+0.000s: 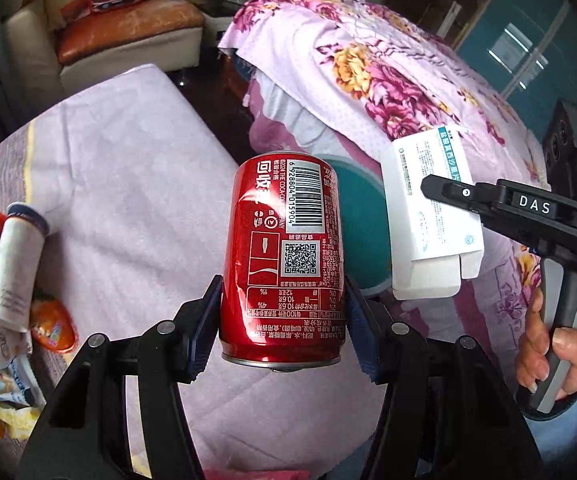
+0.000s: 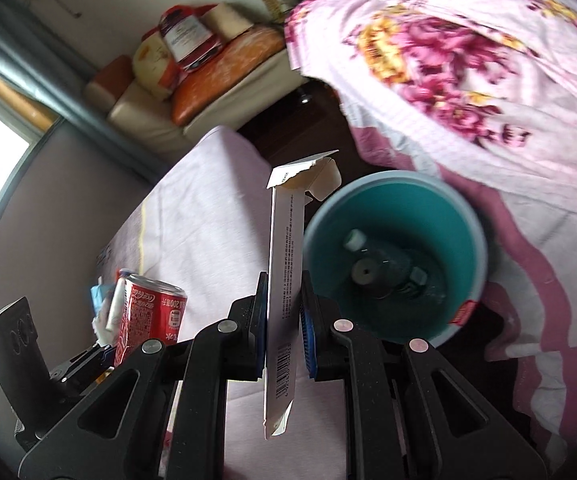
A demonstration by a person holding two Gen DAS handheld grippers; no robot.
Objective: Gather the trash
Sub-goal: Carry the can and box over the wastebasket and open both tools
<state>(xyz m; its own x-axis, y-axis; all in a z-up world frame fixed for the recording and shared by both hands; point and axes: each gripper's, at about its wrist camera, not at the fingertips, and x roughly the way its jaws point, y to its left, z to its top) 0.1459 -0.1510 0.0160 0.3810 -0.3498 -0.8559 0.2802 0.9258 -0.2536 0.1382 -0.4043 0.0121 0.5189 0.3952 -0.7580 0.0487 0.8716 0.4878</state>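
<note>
Bed w/ pale lilac quilted cover (image 1: 128, 184) fills frame centre; wrapper pile (image 1: 4, 312) at left edge; floral quilt (image 1: 388, 64) bunched upper right.

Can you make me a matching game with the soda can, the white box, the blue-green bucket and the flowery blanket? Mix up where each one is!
Things:
1. red soda can
2. white box
3. teal bucket
4. flowery blanket

Places:
A. on the floor, with a bottle inside
B. squeezed in the left tongs
C. draped behind the bucket
D. pinched flat in the right tongs

Pairs: 1-B, 2-D, 3-A, 4-C
</note>
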